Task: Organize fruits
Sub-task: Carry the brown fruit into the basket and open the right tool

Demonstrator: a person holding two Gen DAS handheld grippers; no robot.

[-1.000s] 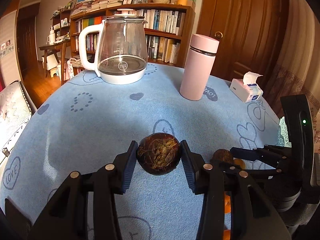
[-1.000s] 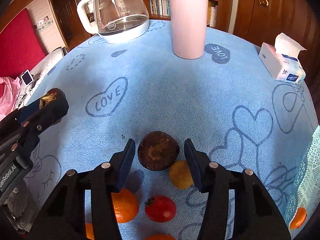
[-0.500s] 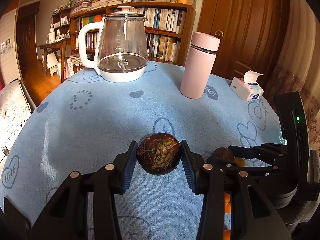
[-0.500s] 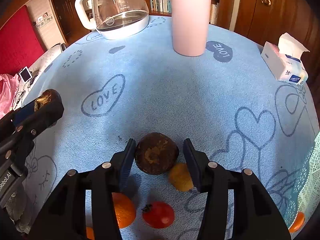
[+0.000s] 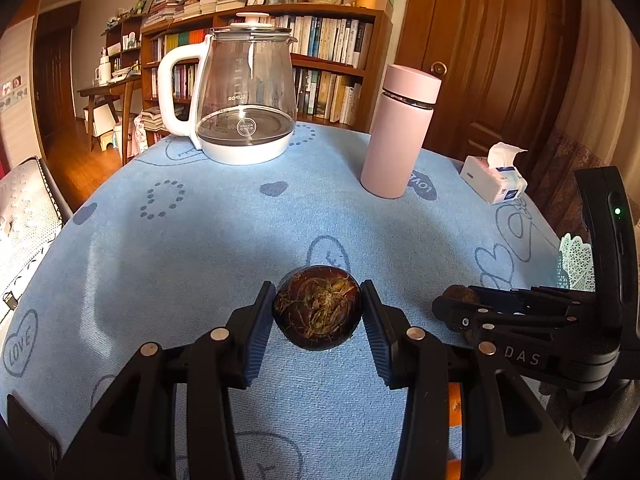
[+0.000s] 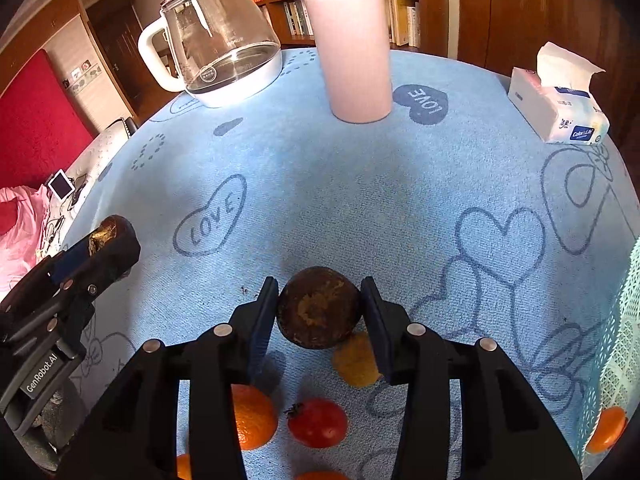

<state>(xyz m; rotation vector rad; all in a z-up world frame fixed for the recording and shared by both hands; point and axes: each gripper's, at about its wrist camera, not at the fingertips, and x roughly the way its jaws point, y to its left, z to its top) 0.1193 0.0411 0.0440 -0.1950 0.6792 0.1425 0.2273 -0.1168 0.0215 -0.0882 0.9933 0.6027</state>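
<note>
My left gripper point(image 5: 317, 288) is shut on a dark brown round fruit point(image 5: 316, 314) with a fibrous top, held just above the blue cloth. In the right wrist view my right gripper point(image 6: 319, 284) has its jaws closing on a second dark brown fruit point(image 6: 318, 314), and both pads touch its sides. Under and behind that fruit lie a yellow fruit point(image 6: 354, 360), a red tomato point(image 6: 318, 422) and an orange point(image 6: 252, 416). Another orange point(image 6: 604, 428) lies at the right on a teal lace mat point(image 6: 624, 340). The left gripper point(image 6: 116, 236) shows at the left there.
A glass kettle point(image 5: 246, 92) on a white base stands at the back of the blue tablecloth point(image 5: 180, 248). A pink flask point(image 5: 400, 136) is to its right, and a tissue box point(image 5: 494, 178) near the right edge. Bookshelves and a wooden door stand behind.
The right gripper's jaws have closed in onto the brown fruit between them. The left gripper has kept still with its fruit.
</note>
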